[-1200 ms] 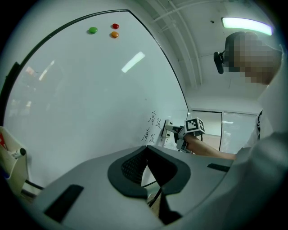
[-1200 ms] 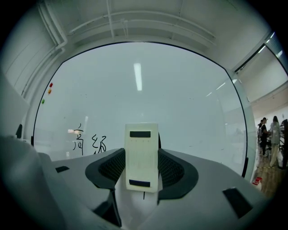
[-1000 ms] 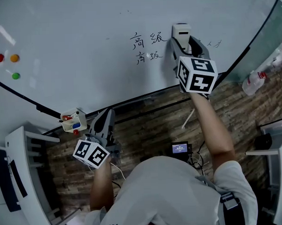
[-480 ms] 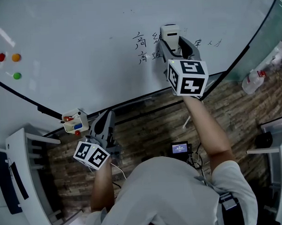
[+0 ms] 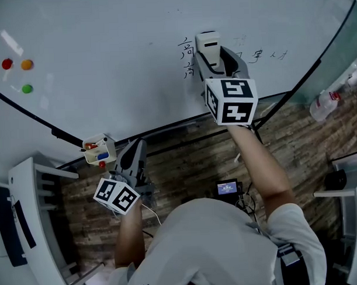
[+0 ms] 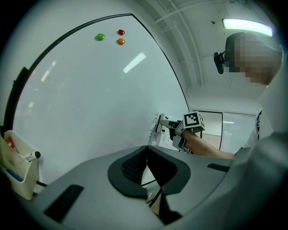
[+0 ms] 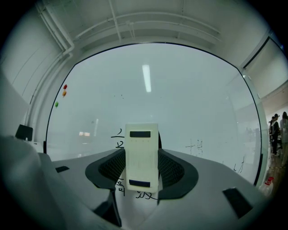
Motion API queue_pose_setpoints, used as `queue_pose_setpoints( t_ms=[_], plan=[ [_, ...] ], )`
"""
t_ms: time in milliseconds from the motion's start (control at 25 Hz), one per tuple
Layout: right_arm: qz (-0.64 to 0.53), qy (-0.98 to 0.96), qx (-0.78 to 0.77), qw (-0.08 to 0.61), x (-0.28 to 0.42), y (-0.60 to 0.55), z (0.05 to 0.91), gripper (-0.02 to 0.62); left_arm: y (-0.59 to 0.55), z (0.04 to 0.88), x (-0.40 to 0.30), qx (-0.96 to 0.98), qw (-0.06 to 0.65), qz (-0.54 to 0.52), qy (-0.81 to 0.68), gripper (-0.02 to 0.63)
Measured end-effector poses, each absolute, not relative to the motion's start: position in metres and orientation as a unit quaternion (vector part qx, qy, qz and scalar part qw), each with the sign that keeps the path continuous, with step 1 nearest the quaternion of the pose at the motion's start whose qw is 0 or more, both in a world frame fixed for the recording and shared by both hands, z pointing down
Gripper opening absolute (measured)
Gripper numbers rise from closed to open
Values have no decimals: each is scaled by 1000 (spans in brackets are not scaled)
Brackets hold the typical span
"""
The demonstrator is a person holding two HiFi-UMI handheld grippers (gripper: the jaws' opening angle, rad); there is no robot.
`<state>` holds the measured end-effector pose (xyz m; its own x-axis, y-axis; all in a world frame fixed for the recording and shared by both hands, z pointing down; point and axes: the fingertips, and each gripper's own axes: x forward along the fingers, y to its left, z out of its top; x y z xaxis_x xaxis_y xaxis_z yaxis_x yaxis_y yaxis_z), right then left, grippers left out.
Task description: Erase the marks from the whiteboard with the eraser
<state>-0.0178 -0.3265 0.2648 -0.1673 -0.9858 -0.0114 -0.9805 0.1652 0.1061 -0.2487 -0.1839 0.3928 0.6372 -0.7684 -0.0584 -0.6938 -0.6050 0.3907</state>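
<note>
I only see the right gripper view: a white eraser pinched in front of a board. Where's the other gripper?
Observer: The left gripper hangs low, below the whiteboard's bottom edge, well left of yours.
Visitor: Holding something?
Observer: No. The left gripper view shows its jaws shut together with nothing between them.
Visitor: Anything near it?
Observer: A small tray sits by the board's lower edge, with red and blue items inside.

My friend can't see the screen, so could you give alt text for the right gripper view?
The right gripper clamps a cream-white eraser upright between its dark jaws, facing a large whiteboard. Black handwritten marks show left of and below the eraser, and three coloured magnets sit far left.
</note>
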Motion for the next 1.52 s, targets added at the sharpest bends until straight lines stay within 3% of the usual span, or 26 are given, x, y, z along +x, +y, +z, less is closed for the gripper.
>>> queue_pose_setpoints(
  t_ms=[1000, 1520],
  plan=[
    [-70, -844, 528, 66, -139, -309, 272, 247, -169, 396, -265, 881, 172, -106, -428, 6],
    [-45, -855, 505, 108, -136, -292, 336, 247, -165, 405, -249, 878, 183, -96, -431, 6]
  ],
)
